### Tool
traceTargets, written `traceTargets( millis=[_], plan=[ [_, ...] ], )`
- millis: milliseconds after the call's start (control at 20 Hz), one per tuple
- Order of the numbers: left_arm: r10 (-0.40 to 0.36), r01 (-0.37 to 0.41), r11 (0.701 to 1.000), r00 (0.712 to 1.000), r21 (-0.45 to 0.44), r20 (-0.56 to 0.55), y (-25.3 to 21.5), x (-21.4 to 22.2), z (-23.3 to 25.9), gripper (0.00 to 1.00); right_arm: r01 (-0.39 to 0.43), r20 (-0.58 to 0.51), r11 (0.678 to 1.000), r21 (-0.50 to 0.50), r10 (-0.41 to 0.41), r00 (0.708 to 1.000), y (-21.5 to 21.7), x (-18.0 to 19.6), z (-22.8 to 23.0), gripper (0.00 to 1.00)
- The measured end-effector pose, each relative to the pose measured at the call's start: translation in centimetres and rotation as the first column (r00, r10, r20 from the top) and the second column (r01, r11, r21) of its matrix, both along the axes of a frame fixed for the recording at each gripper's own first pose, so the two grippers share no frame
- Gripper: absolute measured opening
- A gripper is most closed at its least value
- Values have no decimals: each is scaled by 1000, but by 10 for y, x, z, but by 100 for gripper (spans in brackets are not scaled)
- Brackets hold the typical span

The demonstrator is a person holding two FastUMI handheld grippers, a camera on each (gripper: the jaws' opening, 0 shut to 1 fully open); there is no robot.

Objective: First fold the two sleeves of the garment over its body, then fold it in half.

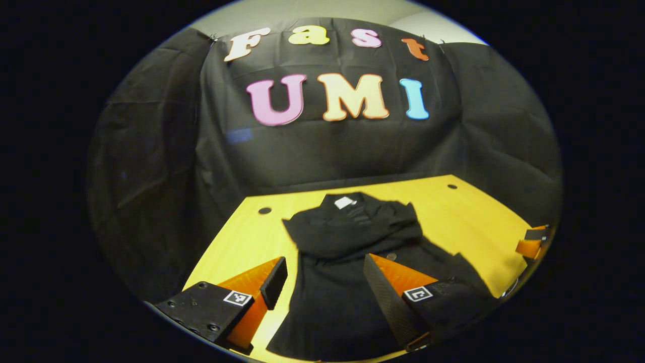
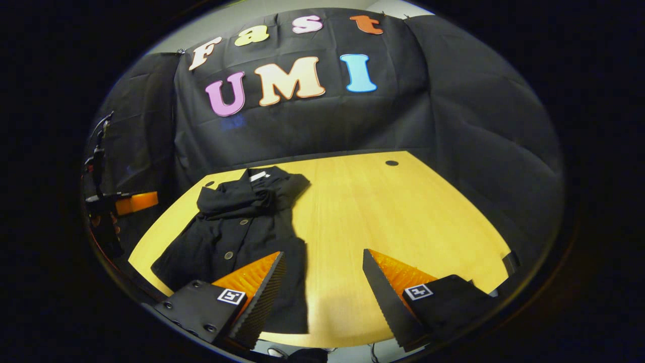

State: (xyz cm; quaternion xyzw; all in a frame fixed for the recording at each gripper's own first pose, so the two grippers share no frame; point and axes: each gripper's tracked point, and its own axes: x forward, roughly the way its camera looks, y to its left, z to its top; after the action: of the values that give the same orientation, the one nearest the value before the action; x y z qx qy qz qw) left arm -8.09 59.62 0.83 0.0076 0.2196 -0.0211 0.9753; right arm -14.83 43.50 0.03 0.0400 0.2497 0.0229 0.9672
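A black buttoned garment (image 1: 347,237) lies flat on the yellow wooden table (image 1: 468,217), collar and white label (image 1: 345,202) at the far end. Both sleeves lie bunched across its chest. My left gripper (image 1: 325,262) hovers open over the garment's lower half, nothing between its fingers. In the right gripper view the garment (image 2: 237,222) lies to the left, and my right gripper (image 2: 322,253) stands open above the bare table (image 2: 393,212) beside the garment's right hem. The right gripper (image 1: 531,242) also shows at the table's right edge, and the left gripper (image 2: 131,201) at the far left.
Black cloth walls close the booth behind and beside the table. Small round holes (image 1: 264,210) (image 1: 452,186) sit near the table's far corners. The table's near edge runs just below my right gripper, with floor and cables beneath it.
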Motion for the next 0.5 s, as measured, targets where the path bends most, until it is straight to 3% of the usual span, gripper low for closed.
traceTargets(
  millis=[150,200,300,350,450,500],
  plan=[
    [29,-33,999,994,-32,-109,28,-46,-44,94,-13,-63,999,-35,11,998,22,-15,-26,99],
    [38,-46,998,989,-49,-141,36,-58,-59,93,-18,-85,999,-51,14,996,27,-20,-36,94],
    [56,-73,994,978,-79,-201,47,-80,-82,94,-25,-120,997,-72,16,993,35,-31,-53,99],
    [61,-81,993,973,-85,-221,50,-87,-90,94,-25,-137,996,-81,13,990,38,-37,-62,95],
    [53,-77,994,964,-82,-261,53,-100,-108,95,-25,-180,995,-98,7,984,41,-44,-79,99],
    [40,-67,994,956,-83,-290,53,-108,-118,96,-25,-197,995,-99,4,980,43,-47,-86,95]
  ],
)
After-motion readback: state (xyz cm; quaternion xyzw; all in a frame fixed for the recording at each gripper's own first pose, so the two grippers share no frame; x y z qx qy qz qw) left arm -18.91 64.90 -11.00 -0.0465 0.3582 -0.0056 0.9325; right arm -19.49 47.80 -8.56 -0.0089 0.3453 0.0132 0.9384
